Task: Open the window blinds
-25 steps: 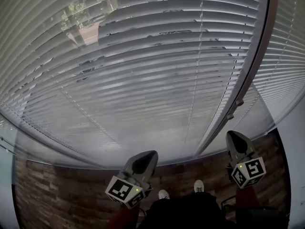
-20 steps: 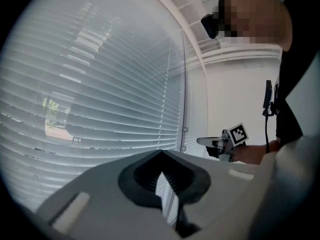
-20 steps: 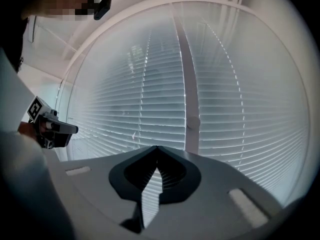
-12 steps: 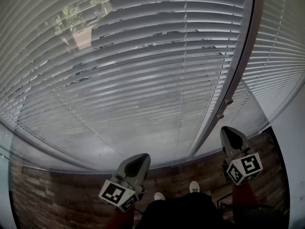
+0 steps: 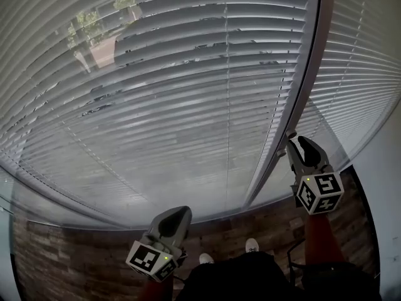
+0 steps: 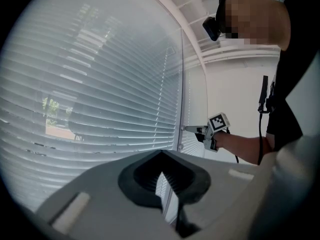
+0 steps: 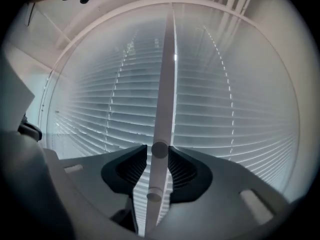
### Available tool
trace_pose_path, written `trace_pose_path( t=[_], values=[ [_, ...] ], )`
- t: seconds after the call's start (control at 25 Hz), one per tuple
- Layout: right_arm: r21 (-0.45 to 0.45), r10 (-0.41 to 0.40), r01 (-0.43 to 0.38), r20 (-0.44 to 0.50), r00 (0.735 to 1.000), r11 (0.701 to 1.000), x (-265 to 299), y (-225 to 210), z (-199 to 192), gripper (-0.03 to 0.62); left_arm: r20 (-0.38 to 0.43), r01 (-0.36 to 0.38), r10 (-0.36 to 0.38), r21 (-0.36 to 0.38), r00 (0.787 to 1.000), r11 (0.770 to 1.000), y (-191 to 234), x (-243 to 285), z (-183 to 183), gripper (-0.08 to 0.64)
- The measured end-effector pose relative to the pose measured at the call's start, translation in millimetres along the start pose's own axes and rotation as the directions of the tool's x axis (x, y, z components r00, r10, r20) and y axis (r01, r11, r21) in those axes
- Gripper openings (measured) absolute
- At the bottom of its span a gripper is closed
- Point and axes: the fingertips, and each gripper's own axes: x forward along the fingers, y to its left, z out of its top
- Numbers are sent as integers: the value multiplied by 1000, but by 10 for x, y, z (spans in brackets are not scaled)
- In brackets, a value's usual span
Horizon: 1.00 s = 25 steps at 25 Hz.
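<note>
Blinds: the blinds hang lowered over the whole window in front of me. The slats lie level and close together, and daylight comes through them. At the upper left a bit of greenery shows faintly between the slats.
Bar: a white upright bar runs from top to bottom between the wide stretch of blinds on my left and a narrower stretch on my right.
Knobs: two round knobs sit on the bar, one above the other. These are the upper knob and the lower knob, each with its flat face toward me.
Right gripper: my right gripper is held level, up at the bar. Its jaws have just been opening and now stand apart, one on each side of the upper knob. The knob sits between the pads – close on both sides, not clamped.
Left gripper: my left gripper is lower and well to the left of the bar, pointing at the blinds. Its jaws are drawn together to a point with nothing between them, and it touches nothing.
Floor: a plank floor lies below the window, and my two white shoes stand on it – between the two grippers as seen from above.
</note>
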Motion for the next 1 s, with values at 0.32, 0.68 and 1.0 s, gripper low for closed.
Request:
trace_pose_path(
  t=[0.32, 0.68, 1.0],
  values=[
    [5, -3, 3, -18, 1000, 1000, 164, -37, 20, 175, 59, 0, 0, 3, 998, 1000, 18, -24, 94, 0],
    [8, -20, 20, -5, 1000, 1000, 138, -19, 5, 152, 13, -13, 13, 6, 1000, 1000, 79, -37, 5, 0],
    [-27, -12, 11, -13, 1000, 1000, 107, 1, -48, 150, 19, -4, 4, -1, 1000, 1000, 70, -33, -66, 0]
  ],
)
